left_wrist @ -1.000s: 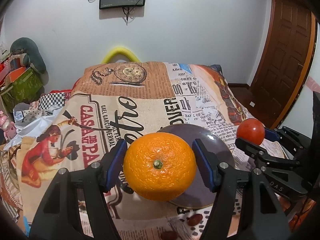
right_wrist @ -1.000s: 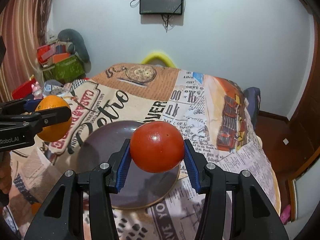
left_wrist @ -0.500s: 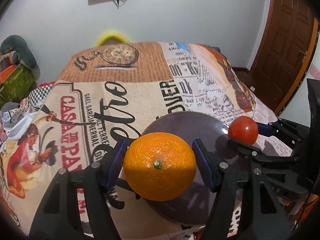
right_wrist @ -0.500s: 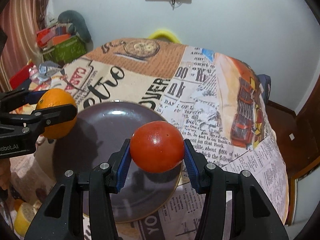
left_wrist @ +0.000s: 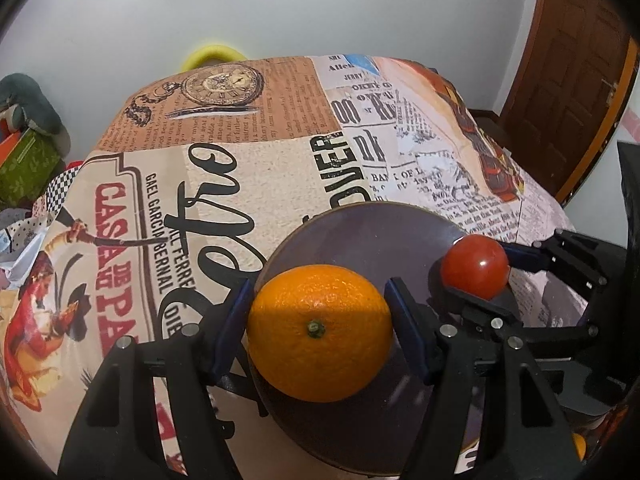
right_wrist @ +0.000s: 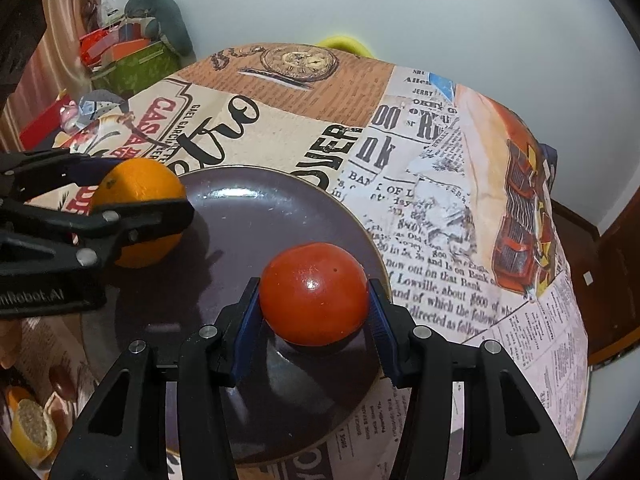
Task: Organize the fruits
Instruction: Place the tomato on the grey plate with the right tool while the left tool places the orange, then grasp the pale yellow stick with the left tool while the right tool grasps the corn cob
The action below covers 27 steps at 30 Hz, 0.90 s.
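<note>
The plate lies on the table. Above the plate's left edge is the orange; above its right part, the tomato.

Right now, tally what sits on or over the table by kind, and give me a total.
Orange, whole, in the left tongs: 1
Tomato, in the right tongs: 1
Cut citrus half on the cloth: 1
Dark plate: 1
Total: 4
</note>
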Available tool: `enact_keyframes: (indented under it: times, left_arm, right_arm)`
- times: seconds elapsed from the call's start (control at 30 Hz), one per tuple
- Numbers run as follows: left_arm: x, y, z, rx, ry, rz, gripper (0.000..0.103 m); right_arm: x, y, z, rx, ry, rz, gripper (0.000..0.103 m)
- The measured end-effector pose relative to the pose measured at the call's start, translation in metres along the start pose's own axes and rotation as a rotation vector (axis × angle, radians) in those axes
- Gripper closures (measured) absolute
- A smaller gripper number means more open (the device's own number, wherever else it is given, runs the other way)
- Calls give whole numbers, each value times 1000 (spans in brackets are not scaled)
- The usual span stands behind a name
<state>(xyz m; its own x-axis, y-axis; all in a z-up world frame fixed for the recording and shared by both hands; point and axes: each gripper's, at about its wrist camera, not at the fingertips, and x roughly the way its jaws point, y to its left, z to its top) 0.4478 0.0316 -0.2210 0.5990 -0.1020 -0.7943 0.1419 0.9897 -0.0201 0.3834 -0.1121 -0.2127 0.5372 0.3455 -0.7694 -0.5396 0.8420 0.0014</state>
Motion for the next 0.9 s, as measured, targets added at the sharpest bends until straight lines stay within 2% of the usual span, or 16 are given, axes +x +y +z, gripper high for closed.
enact_keyframes:
  times: [0.03,0.13,0.17,0.43,0.9]
  left_arm:
    - [0,-2,0,7,-1,1,36]
    - [-6,-5,1,19,-24,-2,35]
    - [-10,-6,2,22,-38,-1,35]
    - [-47,-3,1,12,-105,49,35]
    - [-139,2,-32,-47,-189,69,35]
  right_arm:
    - [0,0,0,-1,-5,-5,54]
    - [-7,1,1,-2,-38,-12,35]
    - [-9,1,2,-3,-45,-12,32]
    - [-34,1,-2,18,-83,-19,32]
    - [-125,18,-21,37,-211,-59,31]
